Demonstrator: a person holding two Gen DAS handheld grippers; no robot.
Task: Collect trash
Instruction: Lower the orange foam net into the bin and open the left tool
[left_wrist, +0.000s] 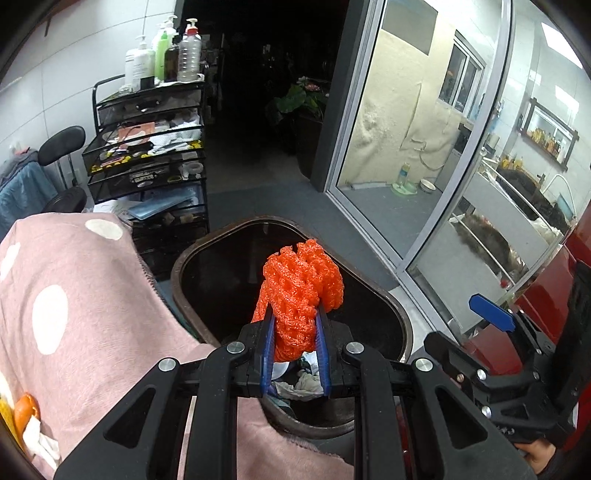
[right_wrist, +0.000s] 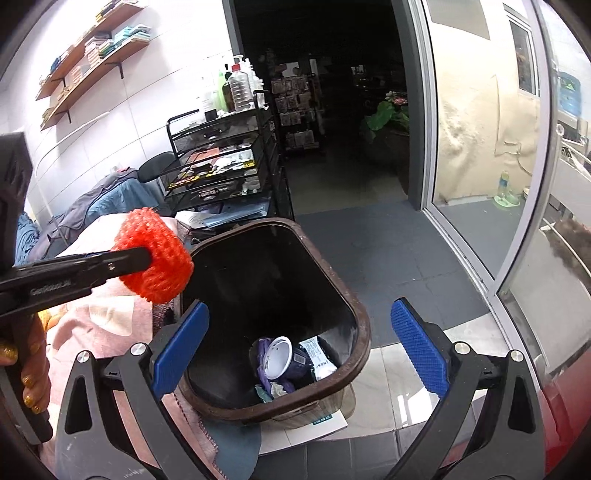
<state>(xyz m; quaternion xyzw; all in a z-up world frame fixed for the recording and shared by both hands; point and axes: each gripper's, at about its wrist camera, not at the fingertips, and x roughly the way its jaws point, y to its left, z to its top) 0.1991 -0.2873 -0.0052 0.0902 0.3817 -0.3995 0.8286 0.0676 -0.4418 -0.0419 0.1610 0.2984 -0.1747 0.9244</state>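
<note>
My left gripper (left_wrist: 295, 332) pinches the orange foam net (left_wrist: 301, 291) over the trash bin (right_wrist: 364, 332), at twelve o'clock from me, so I should centre it above the opening before letting go, while my right gripper (right_wrist: 299, 350) waits spread wide.

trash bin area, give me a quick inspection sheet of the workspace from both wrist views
surface: pink dotted blanket beside the bin; dark mat and glossy tile floor.
job's things: orange foam net held above the open brown trash bin; cup and wrappers already inside.
clutter: orange peel and tissue on the blanket.
grippers: left gripper shut on the net; right gripper open, empty, over the bin.
cables: nothing seen.
surroundings: black mesh cart with bottles, glass sliding door, dark doorway.
</note>
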